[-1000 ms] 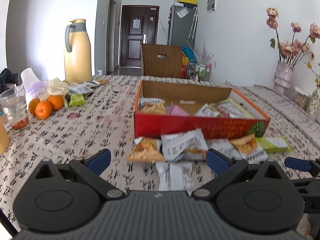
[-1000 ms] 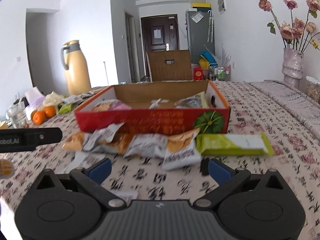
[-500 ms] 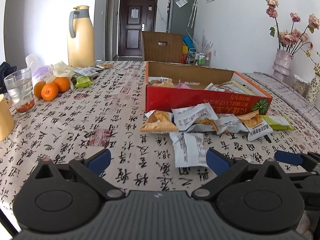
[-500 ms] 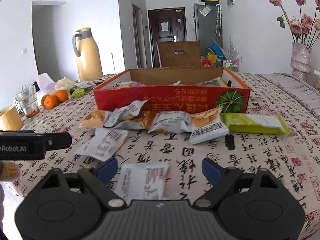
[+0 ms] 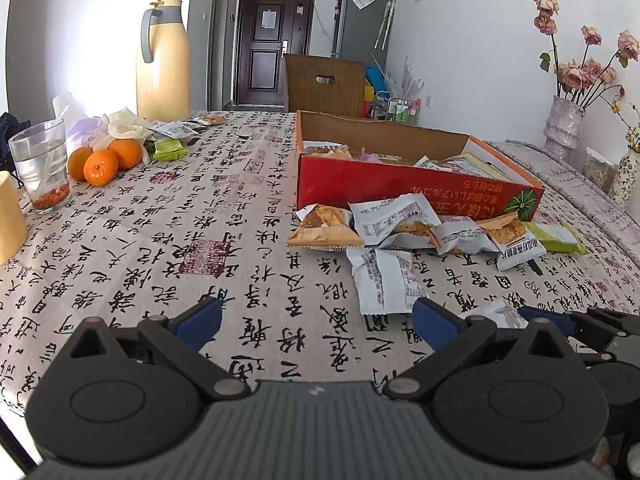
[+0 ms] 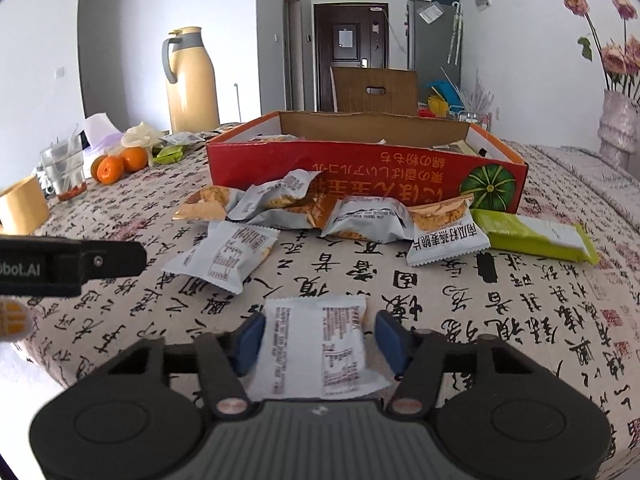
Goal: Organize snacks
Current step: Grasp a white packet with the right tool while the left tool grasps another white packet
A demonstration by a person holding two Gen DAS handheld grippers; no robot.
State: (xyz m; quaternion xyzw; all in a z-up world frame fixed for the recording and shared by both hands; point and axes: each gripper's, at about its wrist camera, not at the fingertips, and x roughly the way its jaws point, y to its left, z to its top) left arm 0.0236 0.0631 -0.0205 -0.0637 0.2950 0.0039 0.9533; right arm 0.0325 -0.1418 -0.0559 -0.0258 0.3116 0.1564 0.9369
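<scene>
A red cardboard box (image 5: 400, 190) (image 6: 360, 166) holding several snack packets stands on the script-patterned tablecloth. Loose packets are heaped along its front wall, and a green packet (image 6: 532, 236) lies at the right end. Nearer, one white packet (image 5: 384, 280) (image 6: 224, 256) lies flat. My right gripper (image 6: 320, 338) is low over another white packet (image 6: 316, 344), which lies between its closing jaws; a narrow gap still shows at the right pad. My left gripper (image 5: 316, 320) stands open over bare cloth, left of the packets.
A yellow thermos jug (image 5: 162, 64), oranges (image 5: 100, 164), a glass (image 5: 40, 168) and wrappers sit at the far left. A vase of dried flowers (image 5: 566, 128) stands at the right. A brown chair (image 5: 324, 84) is behind the table.
Both grippers came nearer the table's front and sank a little. The right jaws narrowed from wide open around a white packet that came between them. The left jaws stayed wide.
</scene>
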